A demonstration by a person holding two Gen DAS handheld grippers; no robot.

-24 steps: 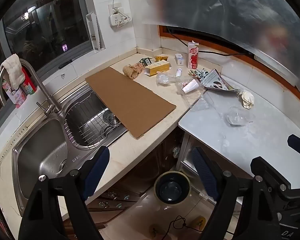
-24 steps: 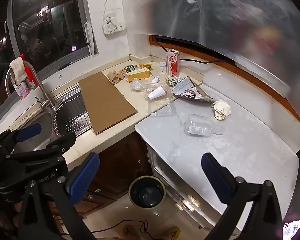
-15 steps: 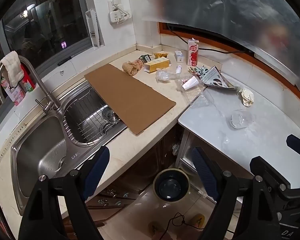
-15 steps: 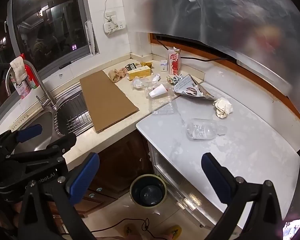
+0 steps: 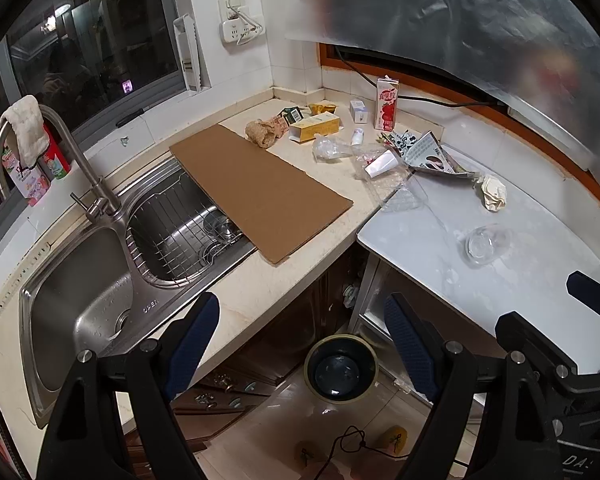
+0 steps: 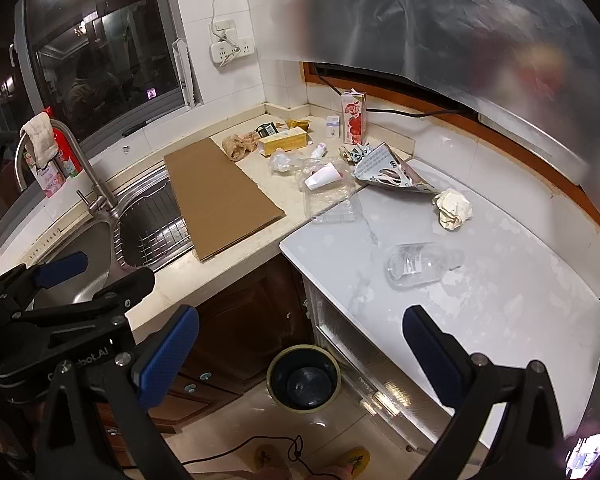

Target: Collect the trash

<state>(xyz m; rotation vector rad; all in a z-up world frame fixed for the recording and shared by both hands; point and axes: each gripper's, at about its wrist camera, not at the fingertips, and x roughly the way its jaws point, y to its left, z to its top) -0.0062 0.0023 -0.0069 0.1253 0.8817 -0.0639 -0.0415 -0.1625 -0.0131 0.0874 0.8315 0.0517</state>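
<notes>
Trash lies on the corner counter: a clear plastic bottle (image 6: 422, 264) on its side, a crumpled paper ball (image 6: 452, 209), a folded printed paper (image 6: 384, 172), a white paper cup (image 6: 320, 178), a clear plastic tray (image 6: 332, 204), a yellow box (image 6: 283, 142), a red milk carton (image 6: 354, 118) and brown crumpled paper (image 6: 239, 146). A dark trash bin (image 6: 304, 378) stands on the floor below. My left gripper (image 5: 302, 336) and right gripper (image 6: 300, 350) are both open and empty, held high in front of the counter. The bottle (image 5: 488, 242) and bin (image 5: 340, 368) also show in the left wrist view.
A flat cardboard sheet (image 5: 259, 188) lies across the counter and part of the double sink (image 5: 79, 308). A tap (image 5: 79, 152) with a cloth stands behind the sink. A plastic-covered hood (image 6: 460, 20) hangs above the white worktop (image 6: 500, 304).
Both grippers have pulled back and risen slightly, so the counter looks a little farther off. Both stay open and nothing on the counter has moved.
</notes>
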